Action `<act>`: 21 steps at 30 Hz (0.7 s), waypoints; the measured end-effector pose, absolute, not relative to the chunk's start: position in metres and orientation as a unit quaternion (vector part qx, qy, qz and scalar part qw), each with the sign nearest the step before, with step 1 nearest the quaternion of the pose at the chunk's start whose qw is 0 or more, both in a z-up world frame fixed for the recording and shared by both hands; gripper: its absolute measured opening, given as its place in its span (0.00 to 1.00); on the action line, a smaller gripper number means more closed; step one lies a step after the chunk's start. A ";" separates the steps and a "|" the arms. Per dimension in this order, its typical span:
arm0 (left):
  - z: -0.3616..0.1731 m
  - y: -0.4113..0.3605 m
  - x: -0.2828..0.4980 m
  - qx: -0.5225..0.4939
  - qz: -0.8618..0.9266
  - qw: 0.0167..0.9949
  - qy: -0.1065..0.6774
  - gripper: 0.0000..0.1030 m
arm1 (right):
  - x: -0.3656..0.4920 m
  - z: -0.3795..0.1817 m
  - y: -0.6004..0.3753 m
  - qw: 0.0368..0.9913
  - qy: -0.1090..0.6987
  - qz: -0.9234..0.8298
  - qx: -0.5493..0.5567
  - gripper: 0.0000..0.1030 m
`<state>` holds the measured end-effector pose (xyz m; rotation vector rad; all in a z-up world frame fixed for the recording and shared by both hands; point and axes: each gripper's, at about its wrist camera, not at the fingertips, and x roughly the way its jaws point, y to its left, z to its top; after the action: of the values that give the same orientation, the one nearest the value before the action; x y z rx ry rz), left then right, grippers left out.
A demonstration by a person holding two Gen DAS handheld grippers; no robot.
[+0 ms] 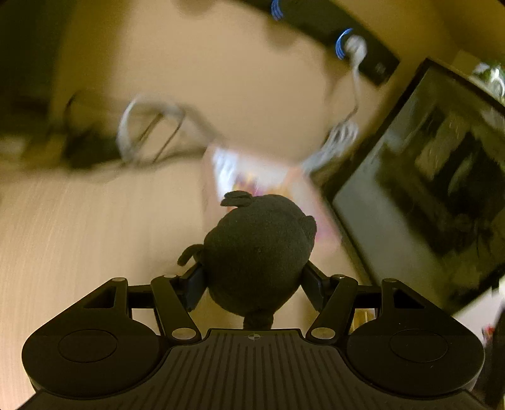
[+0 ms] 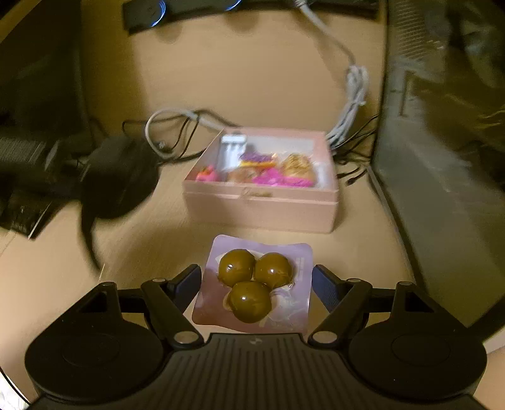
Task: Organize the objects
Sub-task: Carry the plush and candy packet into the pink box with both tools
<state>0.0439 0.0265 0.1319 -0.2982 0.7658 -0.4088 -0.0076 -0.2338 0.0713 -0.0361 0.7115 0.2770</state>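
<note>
A black plush toy (image 1: 258, 249) sits between the fingers of my left gripper (image 1: 254, 271), which is shut on its round body and holds it above the wooden tabletop. Behind the toy, blurred, is an open pink box (image 1: 252, 179). In the right wrist view my right gripper (image 2: 257, 274) is shut on a lilac packet (image 2: 230, 249) with three brown balls (image 2: 255, 277) sealed in it, both pads against its side edges. The pink box (image 2: 262, 202) stands just beyond, holding pink and orange wrapped items. A dark blur (image 2: 116, 179) to its left looks like the plush in the other gripper.
Grey and black cables (image 2: 353, 94) trail behind and beside the box. A black power strip (image 2: 189, 12) lies at the far edge. A dark screen (image 1: 426, 189) stands at the right. Dark equipment (image 2: 28, 164) crowds the left side.
</note>
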 end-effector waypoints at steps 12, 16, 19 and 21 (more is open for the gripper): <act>0.093 -0.043 0.185 -0.137 -0.208 0.890 0.381 0.67 | -0.005 0.075 -0.269 0.935 0.342 0.097 0.006 0.75; 0.101 -0.023 0.169 -0.171 -0.216 0.896 0.349 0.67 | 0.008 0.077 -0.276 0.937 0.336 0.095 0.012 0.75; 0.103 0.000 0.147 -0.162 -0.204 0.905 0.337 0.67 | 0.028 0.085 -0.271 0.942 0.321 0.101 0.009 0.75; 0.097 0.018 0.122 -0.161 -0.186 0.908 0.339 0.67 | 0.043 0.093 -0.265 0.944 0.310 0.114 0.012 0.75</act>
<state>0.1219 0.0179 0.0971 -0.3323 0.6996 -0.3845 0.0434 -0.2646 0.0928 0.0246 0.6321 0.2318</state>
